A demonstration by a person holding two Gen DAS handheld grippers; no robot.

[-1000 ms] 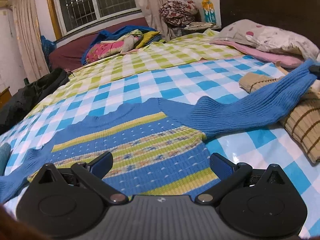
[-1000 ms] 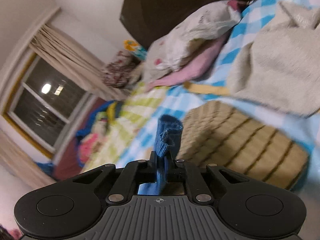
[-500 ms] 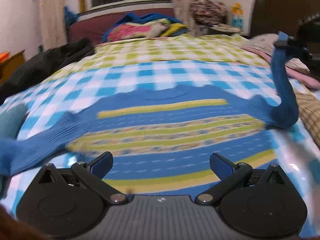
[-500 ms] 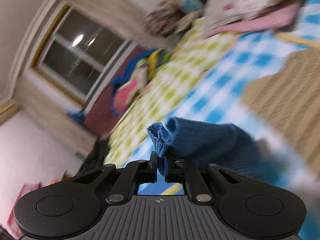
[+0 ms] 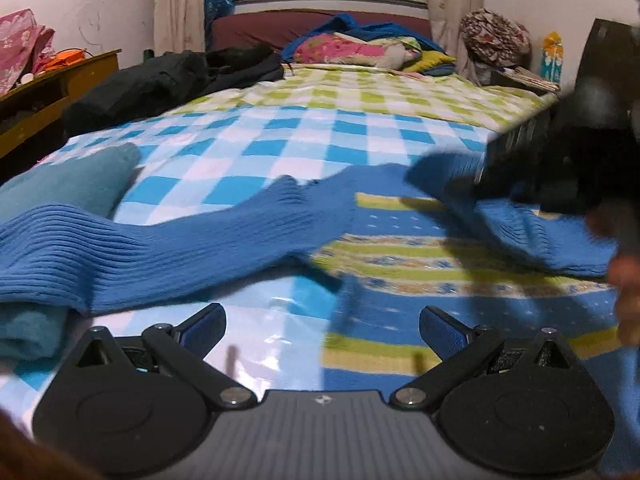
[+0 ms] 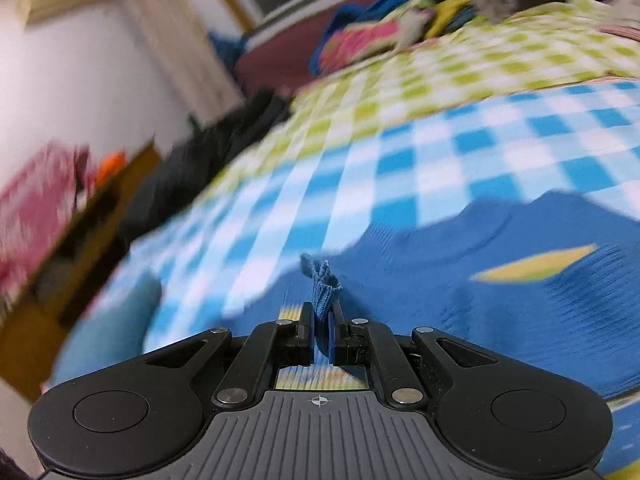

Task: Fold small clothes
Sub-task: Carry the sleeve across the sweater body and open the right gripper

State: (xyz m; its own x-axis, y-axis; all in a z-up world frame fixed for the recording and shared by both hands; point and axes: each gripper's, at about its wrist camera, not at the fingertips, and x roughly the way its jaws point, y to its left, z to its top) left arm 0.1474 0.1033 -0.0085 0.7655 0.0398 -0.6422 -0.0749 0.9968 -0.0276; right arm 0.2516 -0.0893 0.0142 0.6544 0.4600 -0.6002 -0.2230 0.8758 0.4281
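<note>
Right tongs (image 6: pixel 322 322) pinching sleeve cuff (image 6: pixel 320 280), now swung over sweater (image 5: pixel 460 280) body toward nine o'clock; left tongs (image 5: pixel 322 326) spread (idle). I judge first sleeve fold nearly laid.

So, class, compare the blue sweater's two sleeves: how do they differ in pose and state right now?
1. The left sleeve lies stretched out flat over a teal garment; the right sleeve is folded across the striped body.
2. The left sleeve is free, near the open left gripper; the right sleeve's cuff is pinched in the right gripper.
Both are plain blue ribbed knit.
</note>
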